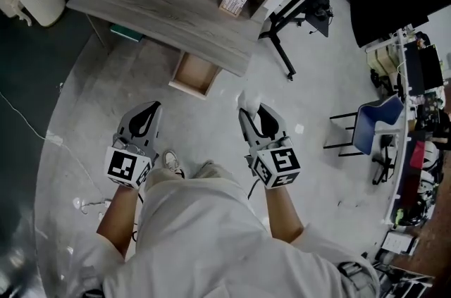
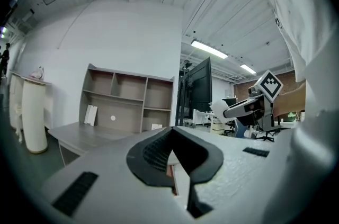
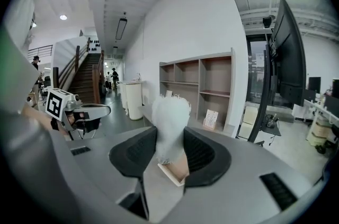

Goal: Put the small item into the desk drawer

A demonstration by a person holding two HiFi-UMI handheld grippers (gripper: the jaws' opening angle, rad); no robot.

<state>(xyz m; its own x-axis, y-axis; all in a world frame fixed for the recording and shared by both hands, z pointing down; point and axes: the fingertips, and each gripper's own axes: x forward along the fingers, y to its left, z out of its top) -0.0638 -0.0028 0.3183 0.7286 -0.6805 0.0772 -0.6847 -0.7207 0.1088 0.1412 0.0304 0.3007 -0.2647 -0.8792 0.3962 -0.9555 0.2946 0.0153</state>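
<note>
My right fingers [image 3: 204, 153] pinch a fluffy white item [image 3: 170, 119], its base hidden. My left fingers [image 2: 151, 157] press together; the drawer [image 1: 189, 87] sits at twelve o'clock.

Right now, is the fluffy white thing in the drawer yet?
Not yet. Done: the light wooden drawer under the grey wooden desk already stands open. In hand: the right tongs grip the small white fluffy item, short of the desk. Still to do: carry it over and drop it in.
</note>
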